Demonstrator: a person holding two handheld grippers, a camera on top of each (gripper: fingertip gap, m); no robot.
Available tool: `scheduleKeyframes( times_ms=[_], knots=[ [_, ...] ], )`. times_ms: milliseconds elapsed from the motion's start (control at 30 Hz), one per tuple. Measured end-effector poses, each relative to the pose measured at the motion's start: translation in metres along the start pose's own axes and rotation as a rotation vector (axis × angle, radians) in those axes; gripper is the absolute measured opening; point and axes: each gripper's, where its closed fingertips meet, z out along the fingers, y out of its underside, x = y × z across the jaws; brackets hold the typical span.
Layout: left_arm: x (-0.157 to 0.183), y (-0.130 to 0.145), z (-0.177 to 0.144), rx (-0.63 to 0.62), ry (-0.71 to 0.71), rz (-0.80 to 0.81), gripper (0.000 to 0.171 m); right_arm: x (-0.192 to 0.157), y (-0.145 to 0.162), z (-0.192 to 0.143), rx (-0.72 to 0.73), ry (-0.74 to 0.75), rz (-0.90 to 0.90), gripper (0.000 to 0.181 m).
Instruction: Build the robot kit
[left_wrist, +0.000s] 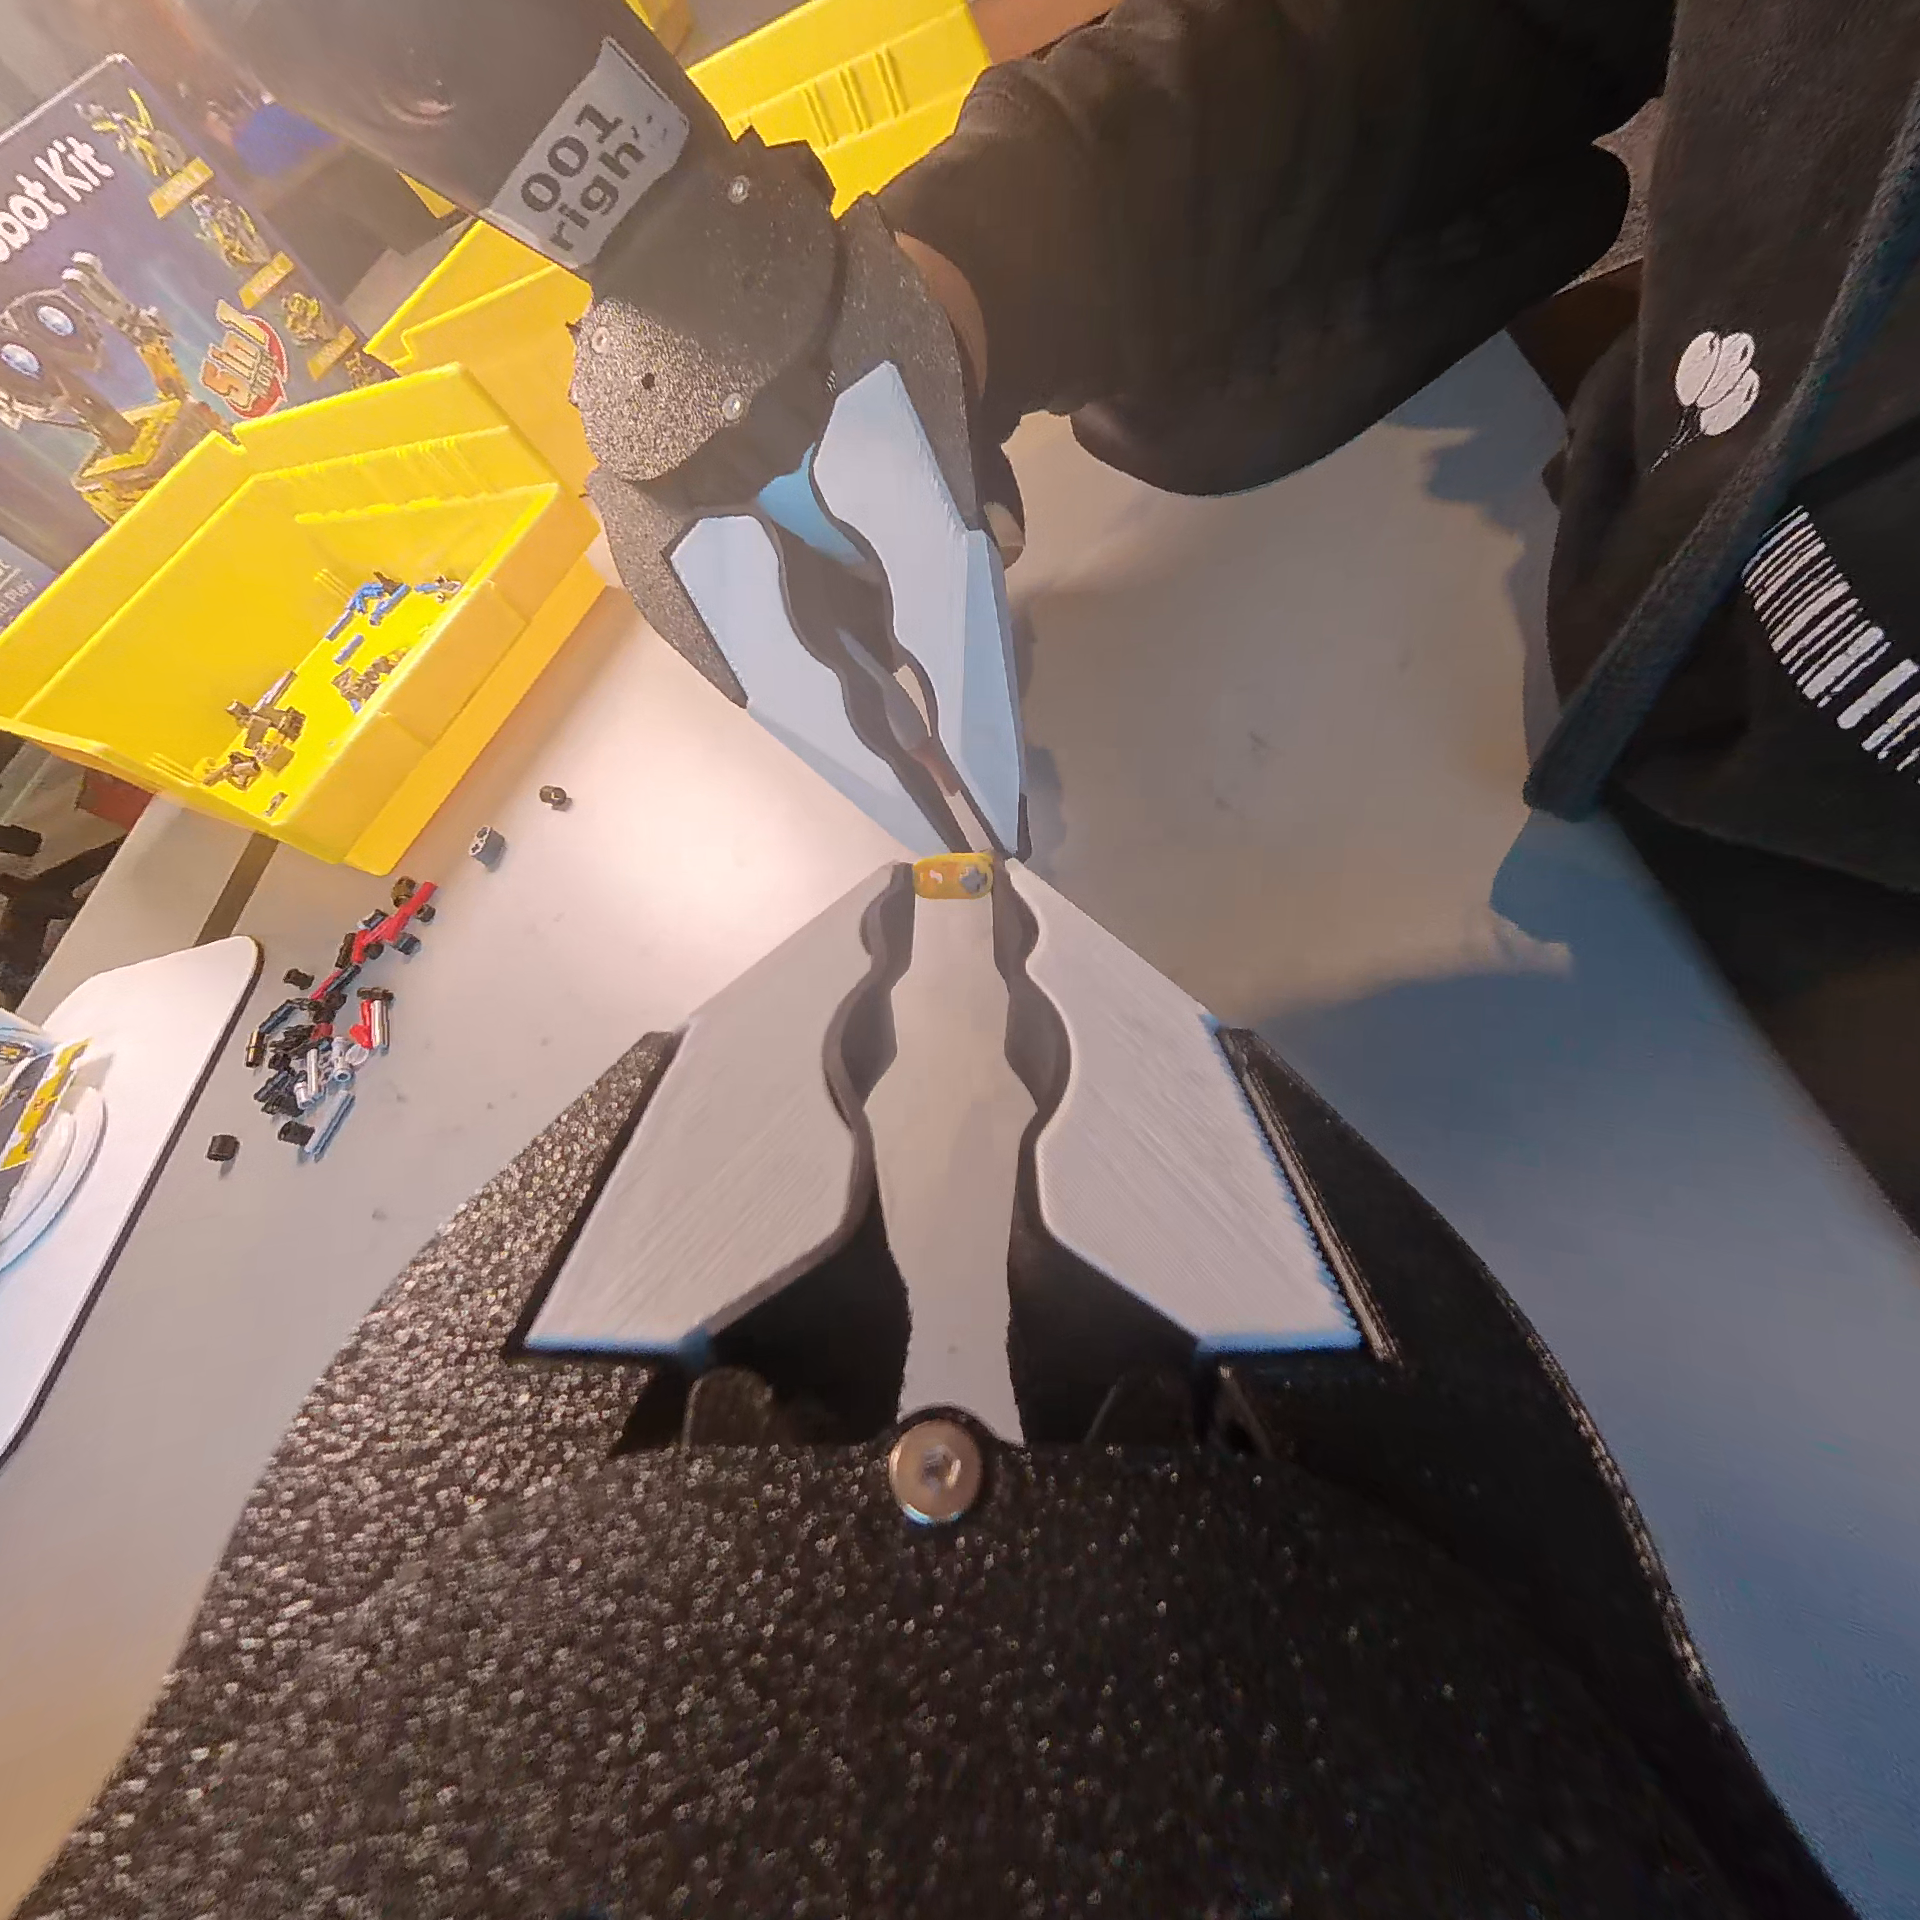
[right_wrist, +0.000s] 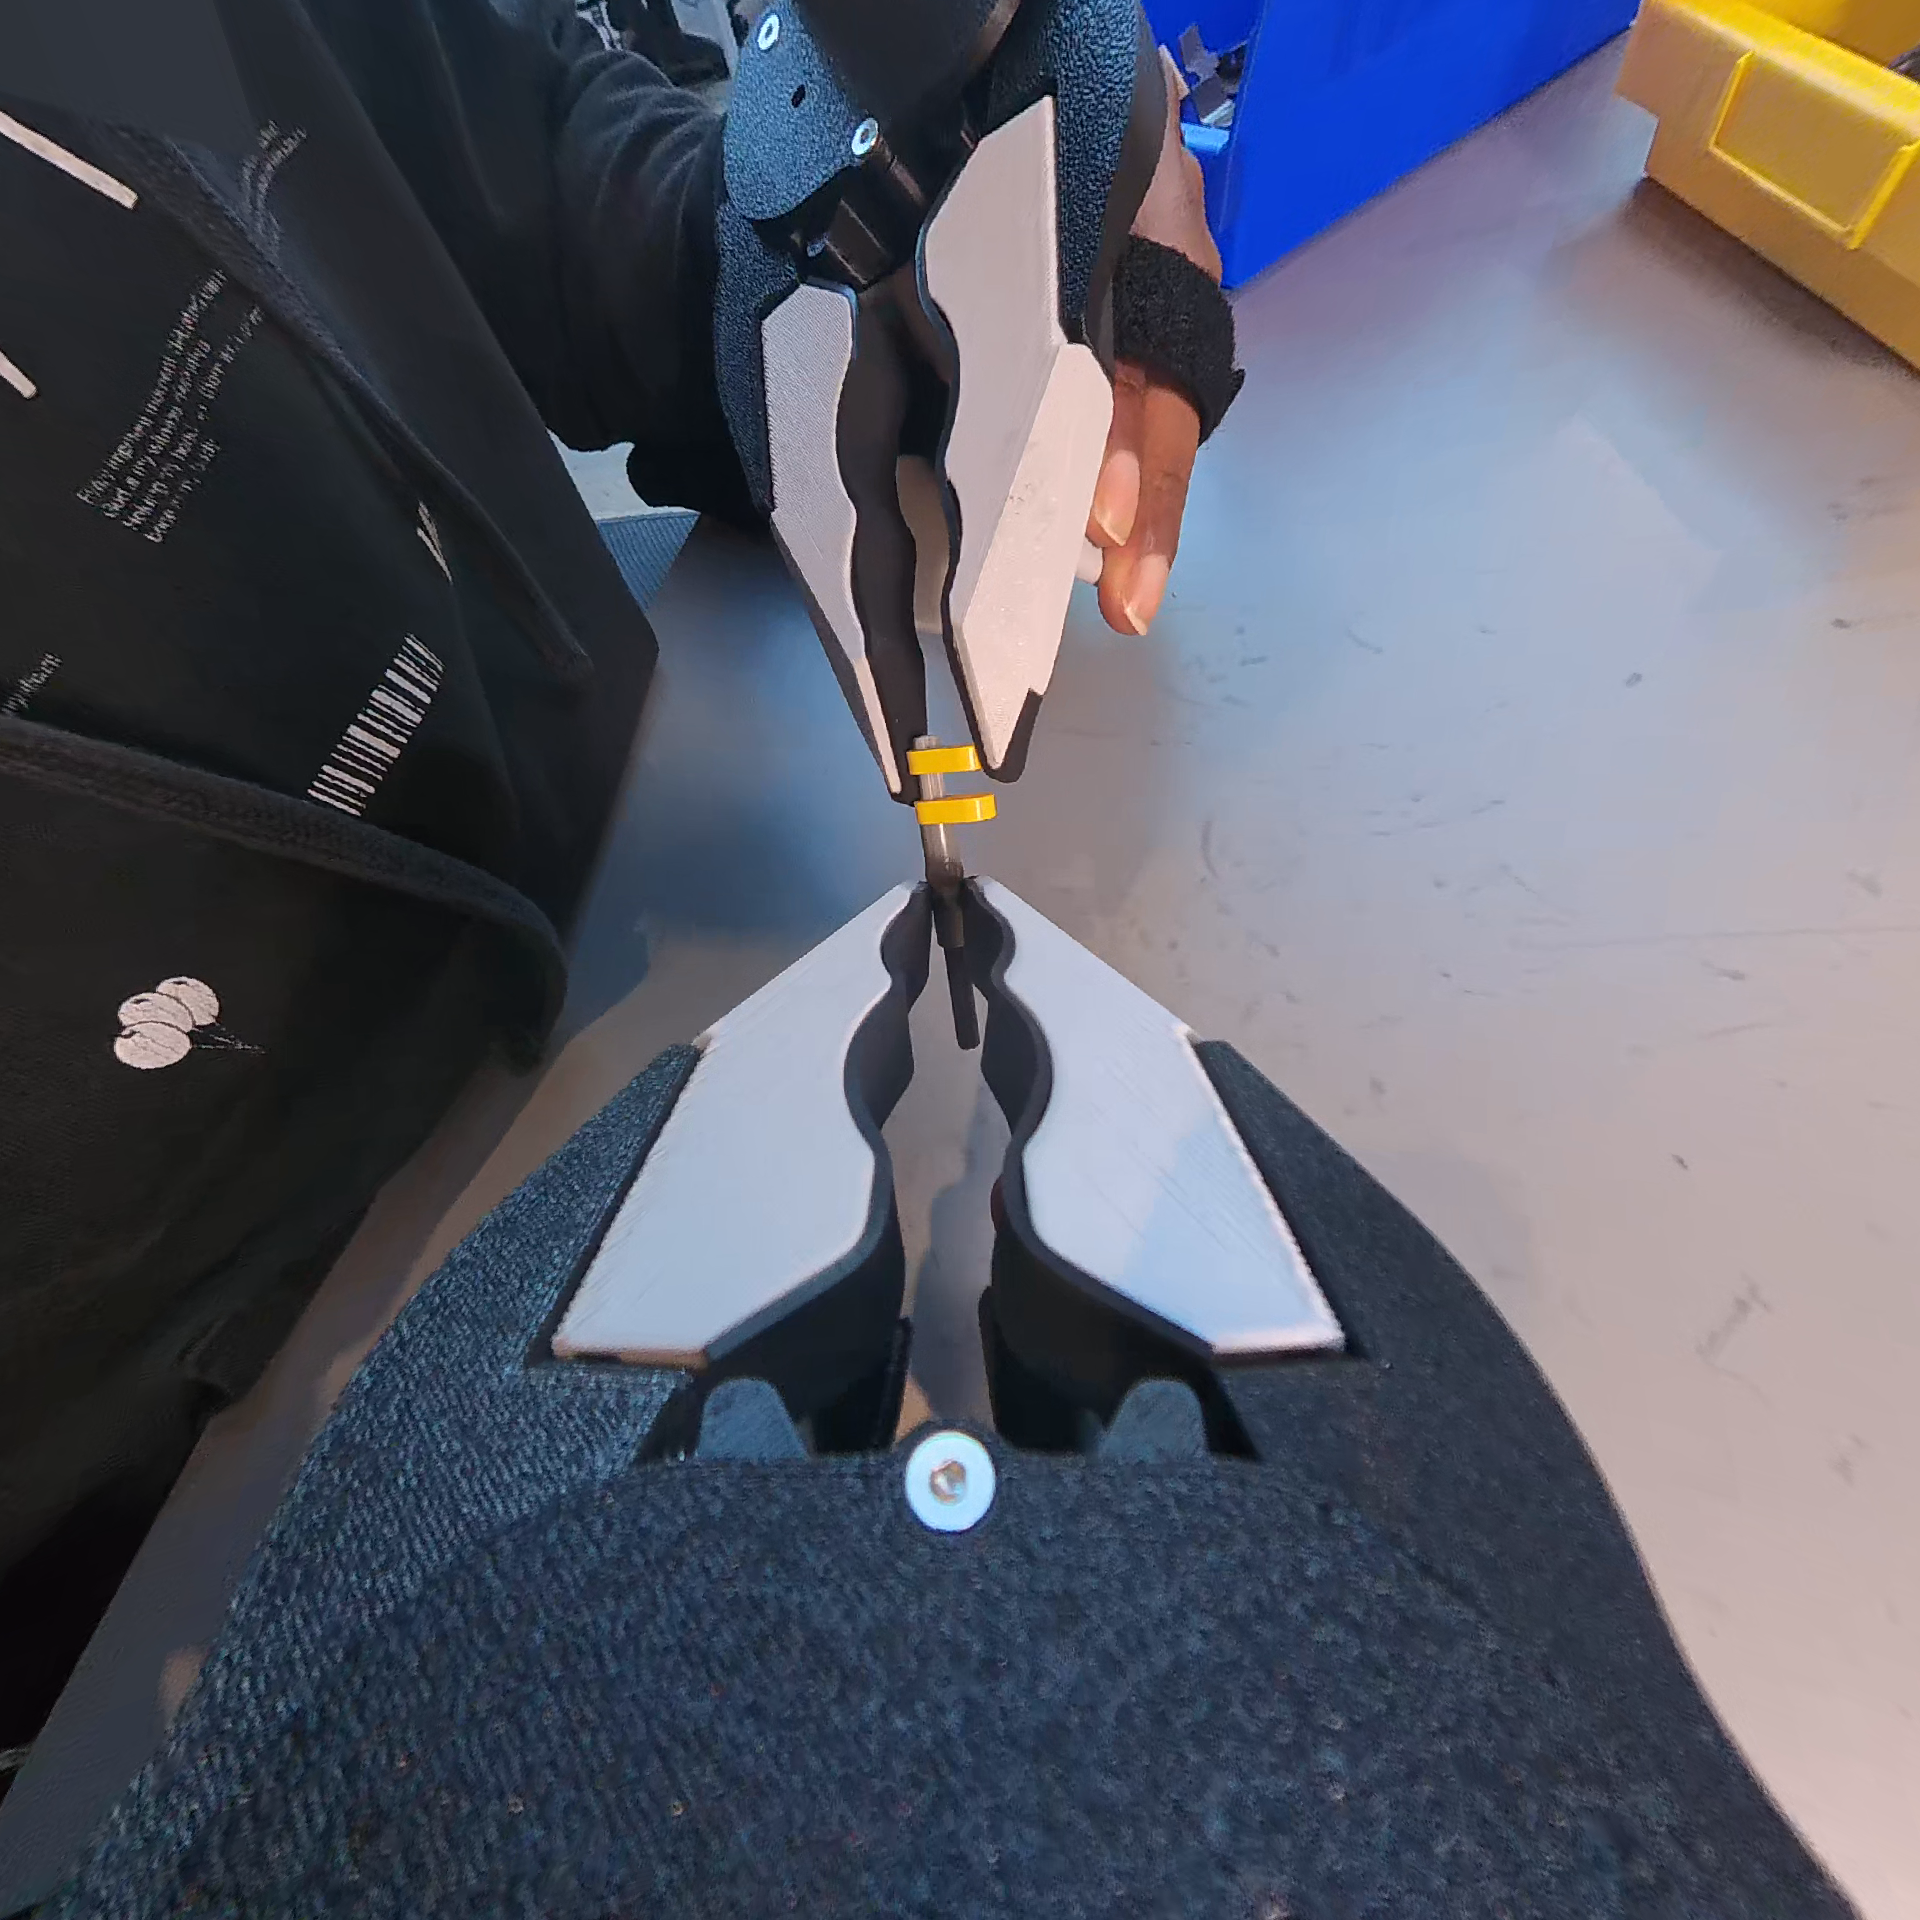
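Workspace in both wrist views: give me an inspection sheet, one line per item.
Surface: grey table, scuffed.
Job's things: dark axle carrying two yellow links, held above the table between both grippers.
Clutter: small black, red and grey loose parts; yellow bin holding more parts; white board.
Grippers: left gripper jaws shut on the upper yellow link; right gripper jaws shut on the axle.
Cables: nothing seen.
Surroundings: printed kit box, blue bin, person's dark sweatshirt.
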Motion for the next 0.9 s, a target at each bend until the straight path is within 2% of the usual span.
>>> scheduleKeyframes(
  times_ms=[233,367,633,900],
  knots=[
    [0.0,0.0,0.0,0.008,0.001,-0.01,0.015,-0.001,-0.001,-0.001,0.009,-0.005,0.008,0.004],
    [0.0,0.0,0.001,0.02,0.015,-0.072,0.015,0.0,0.003,-0.001,-0.027,-0.006,0.007,0.005],
    [0.01,0.001,-0.001,0.036,0.107,-0.14,0.02,-0.007,0.012,0.002,-0.074,-0.037,0.001,0.006],
    [0.012,0.006,0.0,0.012,0.129,-0.18,0.014,-0.007,0.015,0.005,-0.108,-0.015,-0.03,0.006]
  ],
)
